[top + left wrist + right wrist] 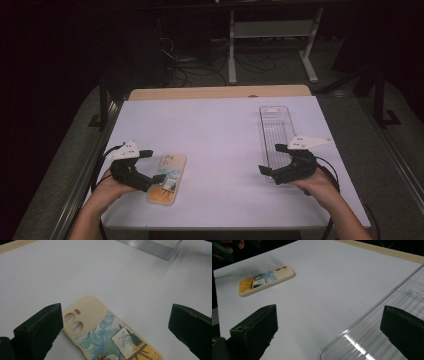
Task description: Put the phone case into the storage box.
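A cream phone case [167, 178] with a painted picture on its back lies face down near the table's front left. My left gripper [152, 166] stands open at its left side. In the left gripper view the case [100, 332] lies between the wide-apart jaws of the left gripper [115, 327], camera holes pointing away, and no pad presses on it. A long clear plastic tray [276, 131] lies on the right. My right gripper [271, 159] is open at the tray's near end. In the right gripper view the tray [387, 325] has its corner between the right gripper's [328, 330] jaws.
The white table top [215, 130] has a wooden strip [220, 92] along its far edge. Behind it, on the dark floor, are cables and a white metal frame [272, 30]. The right gripper view shows the phone case [265, 280] far off, with the left hand [227, 246] beyond it.
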The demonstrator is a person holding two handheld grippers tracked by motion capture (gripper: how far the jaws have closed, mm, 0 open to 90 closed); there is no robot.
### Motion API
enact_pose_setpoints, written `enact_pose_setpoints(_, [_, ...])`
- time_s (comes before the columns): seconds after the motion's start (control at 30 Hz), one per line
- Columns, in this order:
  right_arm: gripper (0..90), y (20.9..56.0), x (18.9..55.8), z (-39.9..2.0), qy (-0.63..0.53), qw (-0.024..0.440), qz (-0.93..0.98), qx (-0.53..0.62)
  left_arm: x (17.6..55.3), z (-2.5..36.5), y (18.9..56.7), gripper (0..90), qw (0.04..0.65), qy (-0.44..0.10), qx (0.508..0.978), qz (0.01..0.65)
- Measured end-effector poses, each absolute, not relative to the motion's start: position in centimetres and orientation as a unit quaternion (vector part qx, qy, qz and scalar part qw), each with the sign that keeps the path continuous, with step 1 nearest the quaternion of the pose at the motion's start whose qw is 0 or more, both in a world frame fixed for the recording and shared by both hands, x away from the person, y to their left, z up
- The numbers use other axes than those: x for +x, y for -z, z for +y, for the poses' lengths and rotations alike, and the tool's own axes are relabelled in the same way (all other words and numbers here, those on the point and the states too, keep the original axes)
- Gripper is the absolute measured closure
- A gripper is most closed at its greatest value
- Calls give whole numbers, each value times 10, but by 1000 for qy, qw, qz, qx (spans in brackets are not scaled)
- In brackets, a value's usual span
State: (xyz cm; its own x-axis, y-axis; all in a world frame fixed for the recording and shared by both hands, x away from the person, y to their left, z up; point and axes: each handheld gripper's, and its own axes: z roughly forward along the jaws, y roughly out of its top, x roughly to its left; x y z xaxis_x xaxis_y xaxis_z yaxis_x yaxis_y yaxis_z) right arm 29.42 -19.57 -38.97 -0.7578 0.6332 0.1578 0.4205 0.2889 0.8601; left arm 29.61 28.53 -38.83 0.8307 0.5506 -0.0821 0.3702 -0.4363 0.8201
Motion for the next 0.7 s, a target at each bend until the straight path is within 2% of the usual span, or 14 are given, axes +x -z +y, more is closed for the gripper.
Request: enact_pose_setpoints(0.7, [8, 390, 294, -197, -494, 106, 796, 333, 300, 272, 384, 0, 456, -93, 841, 276])
